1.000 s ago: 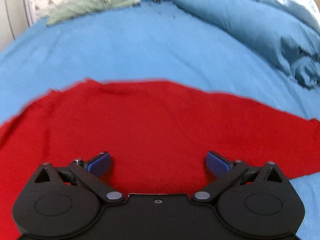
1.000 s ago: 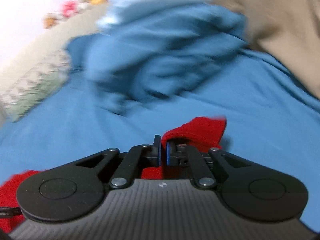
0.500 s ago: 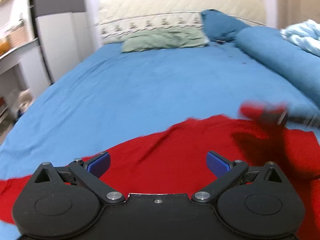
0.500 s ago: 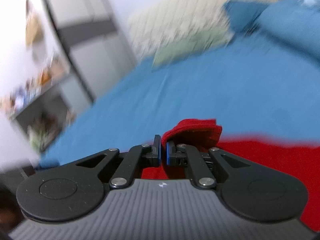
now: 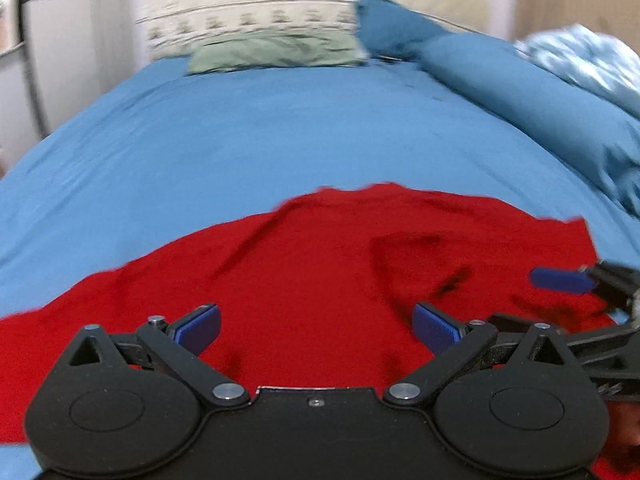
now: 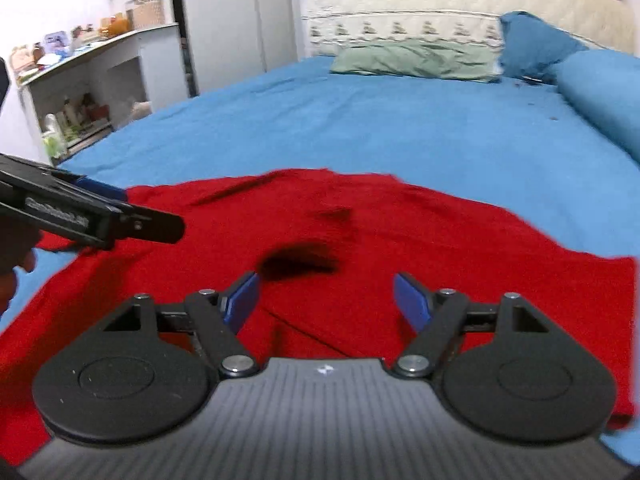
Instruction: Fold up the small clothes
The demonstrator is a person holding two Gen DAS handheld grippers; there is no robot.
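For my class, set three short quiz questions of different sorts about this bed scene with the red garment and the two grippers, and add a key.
1. True or false: the right gripper has the red garment pinched between its fingers.
2. Which colour is the pillow at the head of the bed? A) green B) yellow C) black
3. Fill in: in the left wrist view, the left gripper is ____, with nothing between its fingers.

Key:
1. False; its jaws are opening and nothing is between them.
2. A
3. open
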